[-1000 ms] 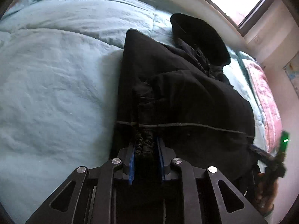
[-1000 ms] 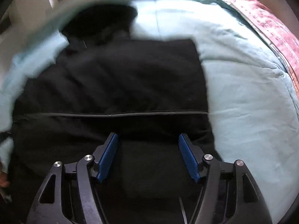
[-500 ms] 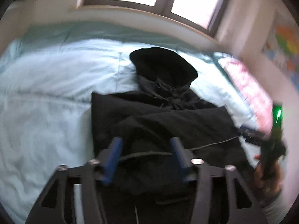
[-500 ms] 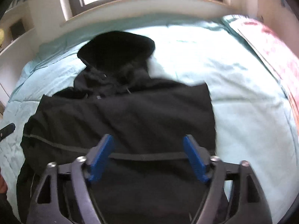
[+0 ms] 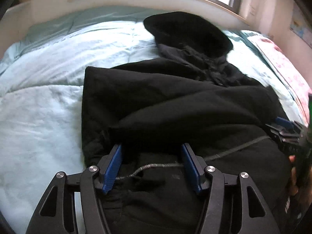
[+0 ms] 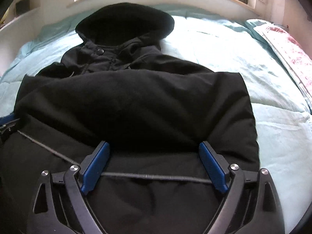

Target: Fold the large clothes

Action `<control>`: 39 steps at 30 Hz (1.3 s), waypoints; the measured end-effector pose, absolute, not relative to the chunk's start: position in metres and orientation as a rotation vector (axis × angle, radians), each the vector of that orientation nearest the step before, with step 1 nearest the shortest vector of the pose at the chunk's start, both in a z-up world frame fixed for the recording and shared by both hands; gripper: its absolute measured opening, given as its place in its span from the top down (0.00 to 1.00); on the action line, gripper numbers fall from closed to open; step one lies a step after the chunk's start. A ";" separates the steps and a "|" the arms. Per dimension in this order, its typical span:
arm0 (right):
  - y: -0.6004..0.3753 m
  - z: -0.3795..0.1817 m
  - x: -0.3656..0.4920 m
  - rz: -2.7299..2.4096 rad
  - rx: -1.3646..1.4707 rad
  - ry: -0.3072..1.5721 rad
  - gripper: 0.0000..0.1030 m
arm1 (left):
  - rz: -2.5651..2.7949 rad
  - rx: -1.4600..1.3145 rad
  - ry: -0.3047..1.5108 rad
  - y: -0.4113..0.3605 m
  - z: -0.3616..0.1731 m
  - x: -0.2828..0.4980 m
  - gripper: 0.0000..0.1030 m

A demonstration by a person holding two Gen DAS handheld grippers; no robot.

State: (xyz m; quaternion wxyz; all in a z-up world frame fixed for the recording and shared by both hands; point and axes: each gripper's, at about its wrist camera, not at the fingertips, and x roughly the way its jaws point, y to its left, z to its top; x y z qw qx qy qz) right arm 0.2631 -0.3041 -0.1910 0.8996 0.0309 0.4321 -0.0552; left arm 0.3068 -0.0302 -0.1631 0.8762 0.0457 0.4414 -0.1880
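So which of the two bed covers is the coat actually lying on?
The pale blue quilt; the coat rests wholly on it. The pink patterned cover lies apart at the right edge, clear of the coat.

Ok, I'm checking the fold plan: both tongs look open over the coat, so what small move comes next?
Probably lower both open tongs, left and right, to pinch the black coat near its hem, since the sleeves already lie folded across and the hood is still extended.
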 end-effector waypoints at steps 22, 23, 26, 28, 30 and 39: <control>-0.392 -0.218 0.189 -0.044 0.444 0.942 0.00 | -0.533 -0.268 0.943 0.019 -0.192 0.272 0.39; -0.388 -0.216 0.185 -0.051 0.424 0.928 0.00 | -0.537 -0.271 0.932 0.019 -0.193 0.269 0.39; -0.388 -0.214 0.180 -0.067 0.423 0.914 0.00 | -0.536 -0.289 0.938 0.019 -0.193 0.269 0.39; -0.388 -0.213 0.180 -0.080 0.429 0.930 0.00 | -0.516 -0.281 0.980 0.017 -0.192 0.272 0.39; -0.387 -0.211 0.182 -0.096 0.431 0.972 0.00 | -0.477 -0.237 1.042 0.011 -0.181 0.273 0.39; -0.400 -0.142 0.167 -0.231 0.490 1.180 0.02 | -0.381 -0.026 1.138 -0.007 -0.090 0.268 0.38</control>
